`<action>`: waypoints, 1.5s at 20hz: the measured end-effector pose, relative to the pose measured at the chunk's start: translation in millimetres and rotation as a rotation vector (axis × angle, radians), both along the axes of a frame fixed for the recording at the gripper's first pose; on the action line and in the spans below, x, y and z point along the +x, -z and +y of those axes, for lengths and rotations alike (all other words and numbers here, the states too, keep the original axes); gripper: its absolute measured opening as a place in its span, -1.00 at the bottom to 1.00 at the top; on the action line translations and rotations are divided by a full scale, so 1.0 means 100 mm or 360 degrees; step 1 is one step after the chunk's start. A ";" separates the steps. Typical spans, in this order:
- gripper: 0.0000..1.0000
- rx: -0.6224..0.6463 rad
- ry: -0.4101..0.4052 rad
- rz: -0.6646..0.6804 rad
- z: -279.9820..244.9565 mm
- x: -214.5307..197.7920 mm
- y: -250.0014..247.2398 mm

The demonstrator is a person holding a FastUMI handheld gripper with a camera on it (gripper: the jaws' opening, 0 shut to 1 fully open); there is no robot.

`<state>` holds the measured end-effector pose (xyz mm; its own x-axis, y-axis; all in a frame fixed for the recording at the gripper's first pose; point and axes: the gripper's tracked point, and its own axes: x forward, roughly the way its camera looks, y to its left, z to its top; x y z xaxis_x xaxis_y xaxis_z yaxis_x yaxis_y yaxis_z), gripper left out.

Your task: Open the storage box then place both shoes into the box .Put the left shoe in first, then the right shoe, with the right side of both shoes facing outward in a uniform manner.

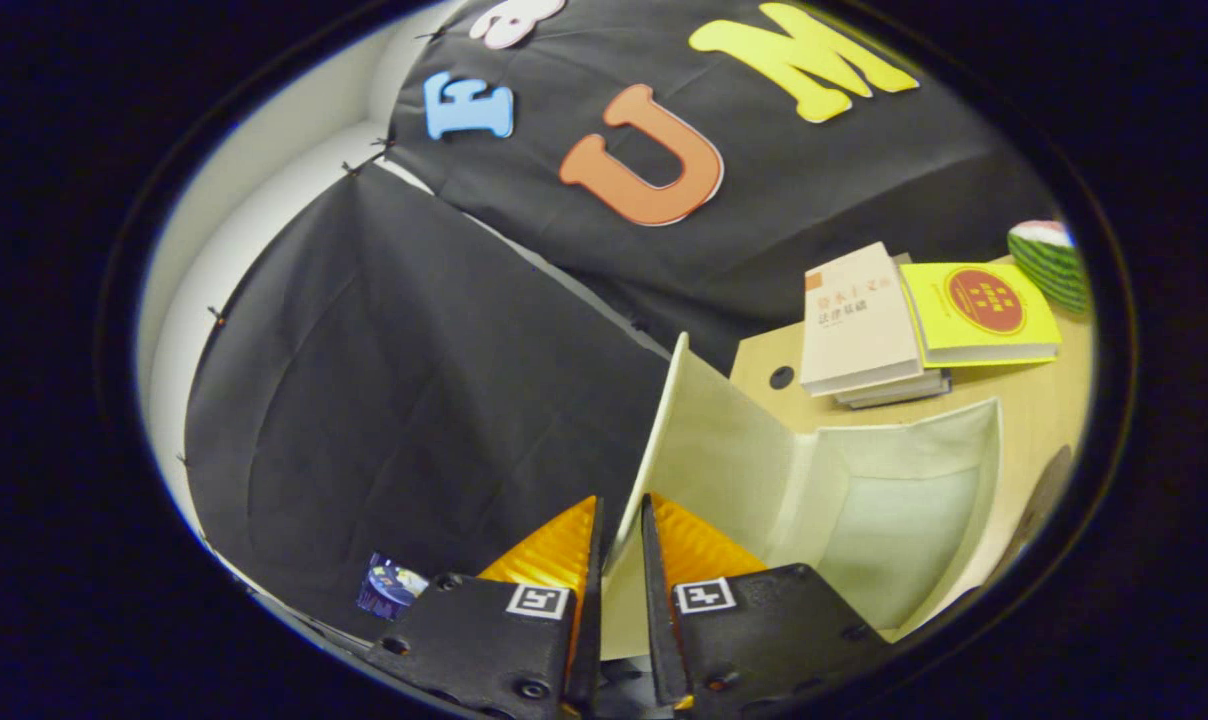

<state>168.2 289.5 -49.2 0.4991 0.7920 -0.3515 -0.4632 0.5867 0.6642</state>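
so the gripper [619,535] has its two orange ribbed fingers [554,550] pinched close on the thin edge of the storage box's [894,520] lid [724,450], and as far as I can see both pads press on it. The lid is a pale, stiff, flat panel standing upright, swung wide off the box. The box itself looks like cream fabric with soft squared walls, its mouth open and roomy just beyond the right finger. It sits on a light wood table [1039,400] with a small round hole near the far corner. Behind it, along the far edge, is a stack of books [859,320] with a yellow book [979,310], and a striped green watermelon-looking ball [1049,260] at the corner
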 end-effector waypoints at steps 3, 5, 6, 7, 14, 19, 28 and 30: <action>0.24 0.0014 -0.0101 0.0015 0.32 -0.15 0.07; 0.78 -0.0084 -0.0075 -0.0006 0.30 -0.17 0.15; 1.00 -0.0128 -0.0053 -0.0043 0.31 -0.11 0.23; 1.00 -0.0170 -0.0032 -0.0073 0.28 -0.10 0.28; 1.00 -0.0328 0.0060 -0.0134 -0.22 -0.07 0.40; 1.00 -0.0451 0.0185 -0.0078 -0.78 0.01 0.55; 1.00 -0.0886 0.0444 0.0038 -2.27 0.04 1.00; 1.00 -0.1000 0.0483 0.0109 -2.62 -0.03 1.15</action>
